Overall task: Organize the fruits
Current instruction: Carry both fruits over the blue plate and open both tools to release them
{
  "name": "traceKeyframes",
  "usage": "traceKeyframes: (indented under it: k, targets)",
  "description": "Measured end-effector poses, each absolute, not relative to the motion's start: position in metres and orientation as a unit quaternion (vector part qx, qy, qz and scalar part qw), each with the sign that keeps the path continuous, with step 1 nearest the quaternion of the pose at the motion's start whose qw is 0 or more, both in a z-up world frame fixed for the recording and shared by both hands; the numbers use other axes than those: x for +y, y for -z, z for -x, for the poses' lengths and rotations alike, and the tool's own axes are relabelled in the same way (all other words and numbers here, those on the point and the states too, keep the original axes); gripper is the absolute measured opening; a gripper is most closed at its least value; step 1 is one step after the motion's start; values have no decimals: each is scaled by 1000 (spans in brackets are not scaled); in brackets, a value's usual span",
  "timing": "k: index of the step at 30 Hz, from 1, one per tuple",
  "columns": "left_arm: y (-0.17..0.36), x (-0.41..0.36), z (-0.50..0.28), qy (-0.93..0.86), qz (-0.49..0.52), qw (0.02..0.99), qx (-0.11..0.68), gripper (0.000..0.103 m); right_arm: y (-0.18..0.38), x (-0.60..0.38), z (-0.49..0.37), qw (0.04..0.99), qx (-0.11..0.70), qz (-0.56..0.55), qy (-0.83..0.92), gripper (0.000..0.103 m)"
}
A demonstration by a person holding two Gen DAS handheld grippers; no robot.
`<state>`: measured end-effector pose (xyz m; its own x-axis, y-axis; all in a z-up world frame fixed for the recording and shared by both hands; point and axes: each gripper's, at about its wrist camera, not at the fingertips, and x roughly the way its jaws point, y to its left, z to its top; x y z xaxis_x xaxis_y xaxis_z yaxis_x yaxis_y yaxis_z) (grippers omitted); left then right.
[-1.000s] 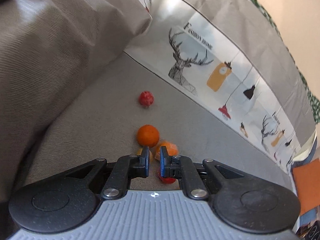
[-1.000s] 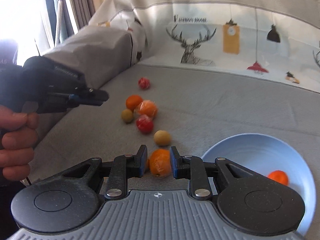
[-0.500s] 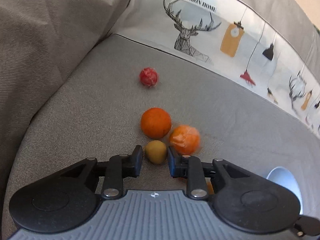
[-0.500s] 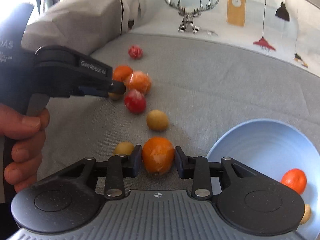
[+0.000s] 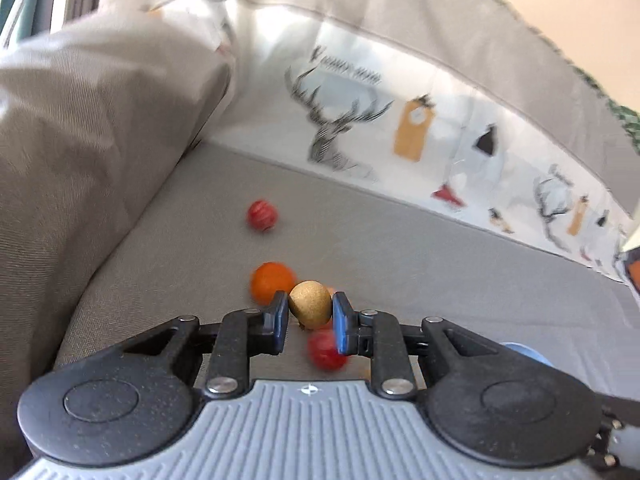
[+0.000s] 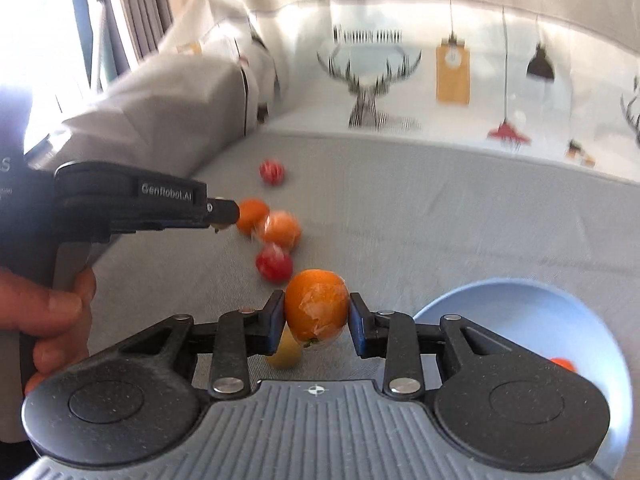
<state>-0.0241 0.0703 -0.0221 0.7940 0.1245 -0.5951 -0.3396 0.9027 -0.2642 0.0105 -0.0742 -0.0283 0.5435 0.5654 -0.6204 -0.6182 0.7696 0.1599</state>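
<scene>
In the left wrist view my left gripper (image 5: 310,314) is shut on a small tan fruit (image 5: 310,306), held above the grey sofa seat (image 5: 400,248). Under it lie an orange (image 5: 270,280) and a red fruit (image 5: 326,354); another red fruit (image 5: 262,215) lies farther back. In the right wrist view my right gripper (image 6: 318,320) grips a peel-scuffed orange (image 6: 316,306), its jaws closing on it. The left gripper (image 6: 226,212) shows from the side, beside two oranges (image 6: 282,230). A light blue bowl (image 6: 520,304) at lower right holds an orange fruit (image 6: 562,364).
A yellowish fruit (image 6: 286,354) lies below the right fingers, a red fruit (image 6: 274,264) just beyond. A grey cushion (image 5: 88,140) rises on the left and a deer-print cover (image 5: 400,132) lines the sofa back. A person's hand (image 6: 60,312) holds the left gripper's handle.
The left gripper opened around the tan fruit, closed on it and lifted it. The right gripper closed on the orange and raised it off the seat.
</scene>
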Motion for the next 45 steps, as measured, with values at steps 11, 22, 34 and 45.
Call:
traceKeyframes:
  k: [11, 22, 34, 45]
  targets:
    - [-5, 2, 72, -38, 146, 951, 270, 26, -32, -160, 24, 918, 271, -13, -289, 34]
    - [4, -42, 81, 11, 89, 955, 283, 26, -6, -241, 37, 931, 295, -49, -209, 35]
    - [17, -58, 65, 23, 47, 954, 296, 26, 14, -247, 15, 924, 324, -88, -182, 35]
    - [48, -112, 63, 107, -49, 940, 319, 26, 17, -238, 11, 921, 334, -65, -188, 35]
